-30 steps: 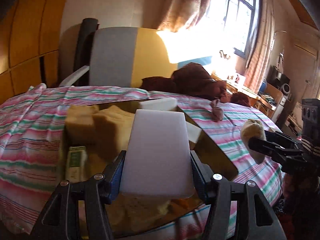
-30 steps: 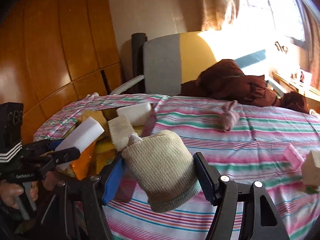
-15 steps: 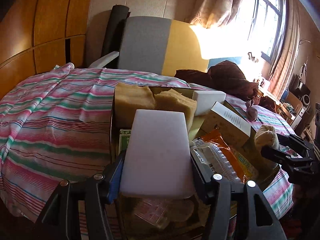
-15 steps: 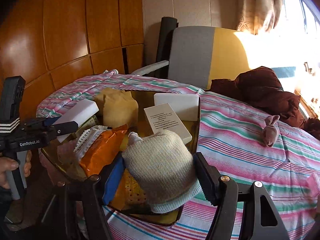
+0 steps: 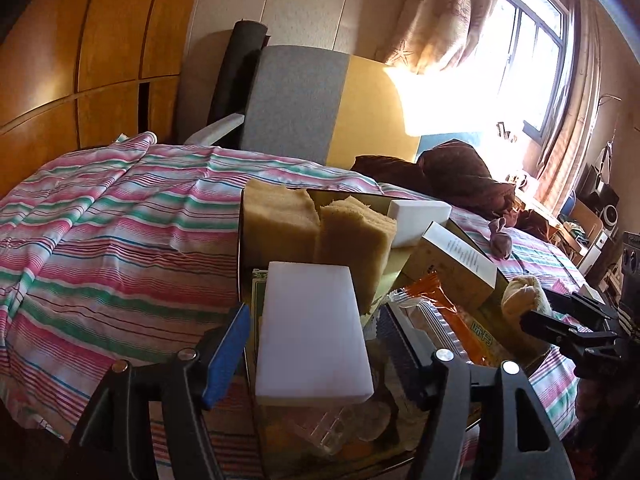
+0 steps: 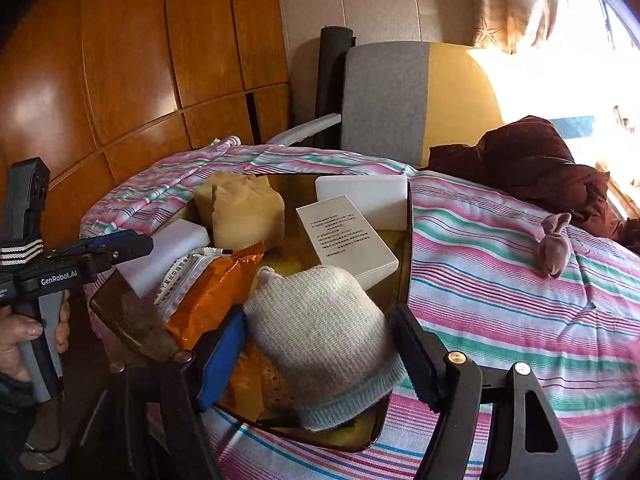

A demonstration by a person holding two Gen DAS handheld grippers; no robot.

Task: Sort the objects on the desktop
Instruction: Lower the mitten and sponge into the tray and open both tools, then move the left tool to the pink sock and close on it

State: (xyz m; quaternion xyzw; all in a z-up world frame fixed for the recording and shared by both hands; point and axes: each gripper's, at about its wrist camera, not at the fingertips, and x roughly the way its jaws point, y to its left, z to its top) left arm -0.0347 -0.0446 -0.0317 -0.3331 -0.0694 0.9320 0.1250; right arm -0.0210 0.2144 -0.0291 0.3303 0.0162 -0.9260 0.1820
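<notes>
Striped cloth [image 6: 500, 280] covers the table, and on it sits an amber tray [image 6: 406, 216] piled with things. My left tool [image 5: 316, 344] is opening around the white foam block [image 5: 312, 332], pads clear of its sides. My right tool [image 6: 320, 352] is opening too, the knitted sock [image 6: 320, 332] lying between its pads over the tray's near edge. I count two white blocks, two tan sponges [image 5: 316, 228], one carton [image 6: 348, 240], one orange packet [image 6: 212, 292]. Items beneath the block are hard to make out.

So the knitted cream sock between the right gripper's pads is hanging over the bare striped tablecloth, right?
Not quite. The right wrist view shows the knitted cream sock between the opening right gripper over the amber tray of items, not over bare striped tablecloth.
</notes>
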